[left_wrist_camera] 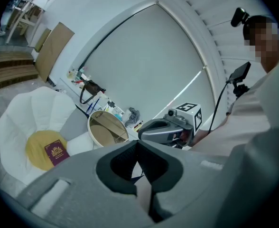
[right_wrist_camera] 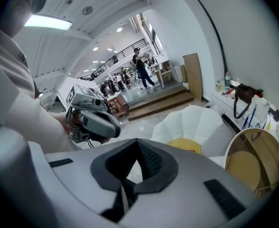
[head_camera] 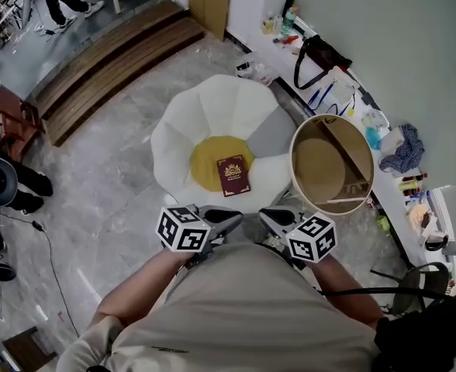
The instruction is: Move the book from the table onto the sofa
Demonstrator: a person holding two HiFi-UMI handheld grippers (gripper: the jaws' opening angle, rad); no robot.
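White sofa [head_camera: 212, 103] holds book [head_camera: 233, 175]; left gripper [head_camera: 237, 220], right gripper [head_camera: 265, 216] fingers [left_wrist_camera: 158, 167] pressed together, empty

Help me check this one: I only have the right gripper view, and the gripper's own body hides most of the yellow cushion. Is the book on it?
Observer: Yes. In the head view the maroon book lies flat, cover up, on the yellow cushion of the white sofa.
Operator: And the other hand's jaws?
Observer: The left gripper shows its jaws together in its own view, with nothing between them.
Operator: How close are the two to the book?
Observer: In the head view the left gripper and the right gripper are both held at the person's chest, short of the sofa and apart from the book.
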